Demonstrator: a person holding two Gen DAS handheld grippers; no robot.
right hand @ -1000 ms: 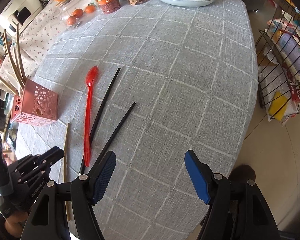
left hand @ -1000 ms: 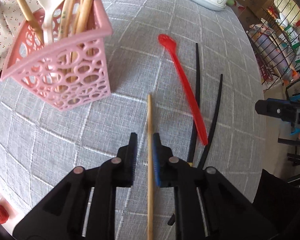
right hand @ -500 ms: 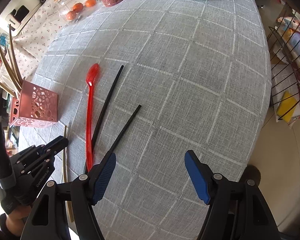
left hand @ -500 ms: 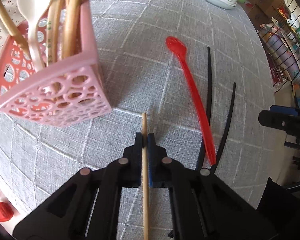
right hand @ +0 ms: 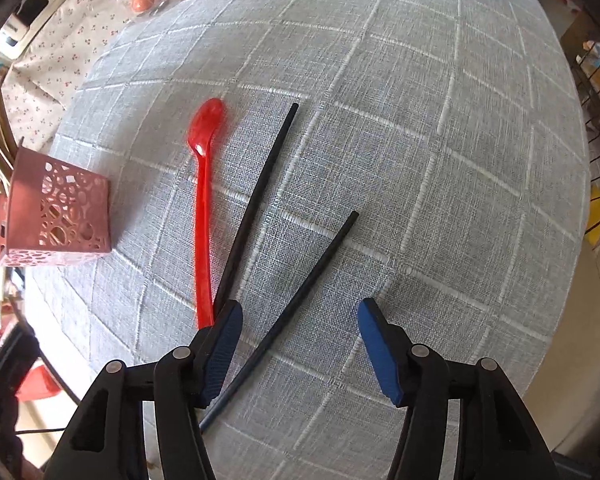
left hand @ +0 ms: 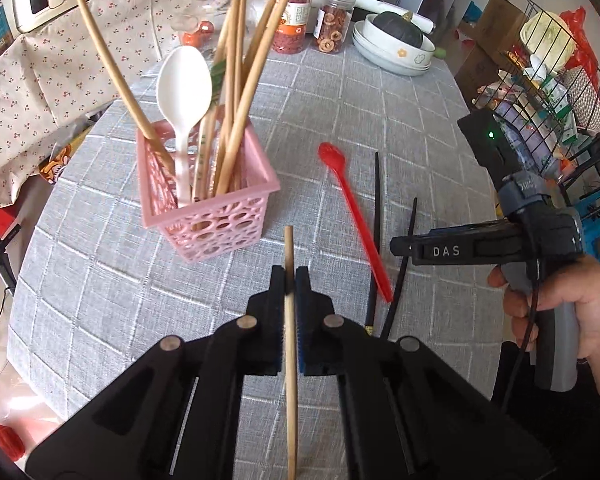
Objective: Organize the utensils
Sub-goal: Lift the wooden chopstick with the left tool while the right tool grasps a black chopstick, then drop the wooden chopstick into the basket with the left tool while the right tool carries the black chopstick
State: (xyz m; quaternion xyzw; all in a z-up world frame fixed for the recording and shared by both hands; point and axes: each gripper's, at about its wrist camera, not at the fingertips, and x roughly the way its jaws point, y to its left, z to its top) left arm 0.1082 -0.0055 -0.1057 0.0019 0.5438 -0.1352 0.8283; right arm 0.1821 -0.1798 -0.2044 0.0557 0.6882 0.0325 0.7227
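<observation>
Centrally in the left wrist view, the left gripper (left hand: 288,284) is clamped on a wooden chopstick (left hand: 289,320), whose long axis runs straight up the middle of the frame, its tip pointing toward the pink basket (left hand: 220,224) at centre left. That basket already holds a crowded fan of wooden chopsticks and a white spoon (left hand: 185,80). Likely risks: the thin stick could pivot or slide between the pads as it is tilted upright, or its tip could catch the basket's rim, strike the leaning sticks, or tip the light basket. Right of centre on the grey tablecloth (left hand: 100,280) lie a red spoon (left hand: 354,216) and two black chopsticks (left hand: 377,208), all pointing roughly toward the top of the frame. In the right wrist view, the right gripper (right hand: 300,344) hangs wide open and empty above the nearer black chopstick.
</observation>
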